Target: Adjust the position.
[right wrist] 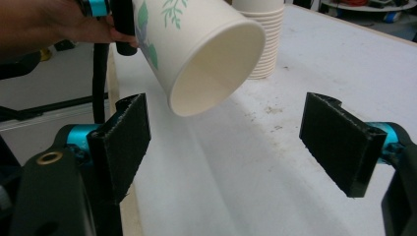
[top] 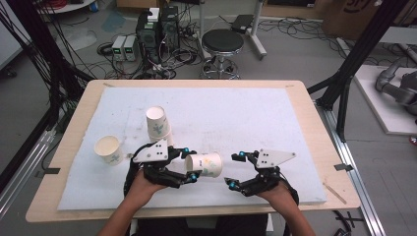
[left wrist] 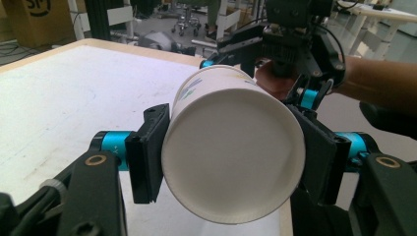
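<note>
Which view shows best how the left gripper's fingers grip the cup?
Left gripper view: both fingers press the cup at its base. High view shows it lying sideways in the left gripper; right gripper view shows its open mouth.

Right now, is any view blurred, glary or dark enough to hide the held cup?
High view: even light, soft detail, cup readable in the left gripper. Left gripper view: cup base close and sharp, background soft. Right gripper view: cup mouth sharp, shaded inside; no glare; the right gripper jaws slightly soft.
</note>
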### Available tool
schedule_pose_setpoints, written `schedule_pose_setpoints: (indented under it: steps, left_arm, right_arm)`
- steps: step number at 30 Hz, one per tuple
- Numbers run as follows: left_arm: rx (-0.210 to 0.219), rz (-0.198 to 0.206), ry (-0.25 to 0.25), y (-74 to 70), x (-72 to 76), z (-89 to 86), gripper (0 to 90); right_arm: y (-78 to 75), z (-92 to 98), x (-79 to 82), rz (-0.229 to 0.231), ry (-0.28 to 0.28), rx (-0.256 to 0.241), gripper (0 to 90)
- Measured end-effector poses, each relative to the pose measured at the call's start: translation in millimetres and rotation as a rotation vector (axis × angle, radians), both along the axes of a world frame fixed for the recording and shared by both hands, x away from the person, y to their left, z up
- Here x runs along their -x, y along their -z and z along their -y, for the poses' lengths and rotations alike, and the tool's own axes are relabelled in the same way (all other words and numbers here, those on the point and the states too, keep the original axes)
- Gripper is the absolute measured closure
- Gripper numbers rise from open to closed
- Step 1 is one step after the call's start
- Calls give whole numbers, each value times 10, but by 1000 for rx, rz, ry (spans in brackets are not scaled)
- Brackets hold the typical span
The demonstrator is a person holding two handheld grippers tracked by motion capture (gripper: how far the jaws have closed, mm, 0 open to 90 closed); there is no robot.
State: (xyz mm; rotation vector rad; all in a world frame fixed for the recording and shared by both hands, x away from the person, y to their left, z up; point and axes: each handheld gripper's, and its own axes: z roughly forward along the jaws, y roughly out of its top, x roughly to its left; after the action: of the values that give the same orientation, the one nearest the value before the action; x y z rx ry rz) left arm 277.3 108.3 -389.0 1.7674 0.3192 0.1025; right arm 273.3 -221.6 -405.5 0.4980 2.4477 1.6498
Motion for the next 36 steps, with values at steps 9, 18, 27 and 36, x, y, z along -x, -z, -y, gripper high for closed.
schedule_pose_setpoints:
  steps: [9, 18, 27, 36]
  left_arm:
    - [14, 8, 28, -41, 28, 27, 365]
    - [38, 7, 75, -56, 59, 91, 367]
    - [65, -6, 125, -37, 68, 128, 369]
    - [122, -46, 171, -16, 43, 132, 369]
  right_arm:
    - [7, -14, -1, -16, -27, -11, 198]
    - [-2, -61, 22, -23, -80, -26, 198]
    - [8, -101, 24, -26, -115, -31, 197]
    - [-17, -81, 34, -28, -174, -98, 202]
